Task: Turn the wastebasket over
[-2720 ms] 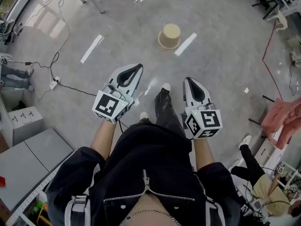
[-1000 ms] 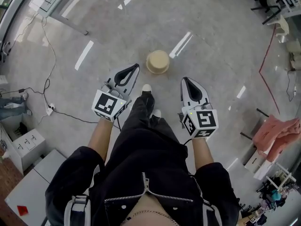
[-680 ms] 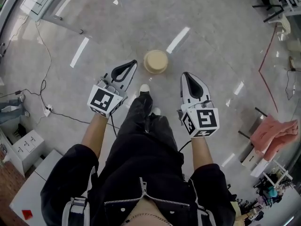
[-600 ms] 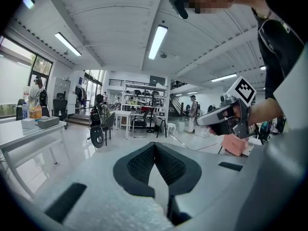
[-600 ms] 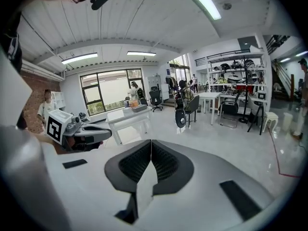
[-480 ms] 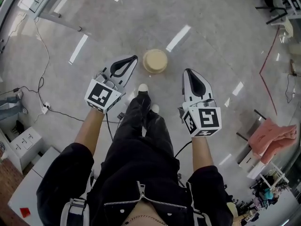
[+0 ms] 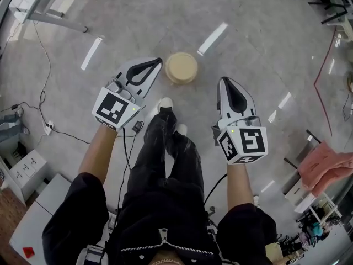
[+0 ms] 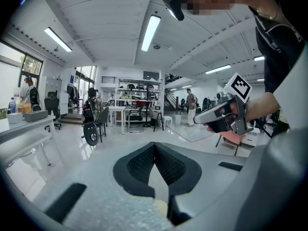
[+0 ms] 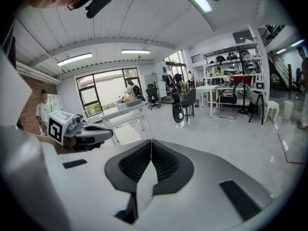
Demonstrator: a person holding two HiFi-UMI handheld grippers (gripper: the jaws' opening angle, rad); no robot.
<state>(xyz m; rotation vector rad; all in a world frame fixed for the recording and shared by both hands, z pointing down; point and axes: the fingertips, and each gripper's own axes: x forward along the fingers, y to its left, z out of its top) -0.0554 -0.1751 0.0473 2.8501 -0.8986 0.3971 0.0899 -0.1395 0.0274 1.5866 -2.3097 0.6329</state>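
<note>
Risk lies in the jaws: left gripper (image 7: 158,62) and right gripper (image 7: 223,81) are both pressed together and empty, so on reaching the tan wastebasket (image 7: 181,67), which stands on the floor (image 7: 259,43) between their tips just beyond the person's shoes (image 7: 165,103), they may shove it away instead of gripping.

Both forearms (image 7: 96,150) are stretched out in front, bare below the black sleeves, one hand-held gripper each. The left hand-held gripper (image 7: 159,63) angles inward toward the right, jaws pressed tight together, empty. The right hand-held gripper (image 7: 223,80) points pretty much straight ahead, jaws also closed and empty. The two are well apart, with the marker cubes (image 7: 115,108) at the wrist end, facing up.
</note>
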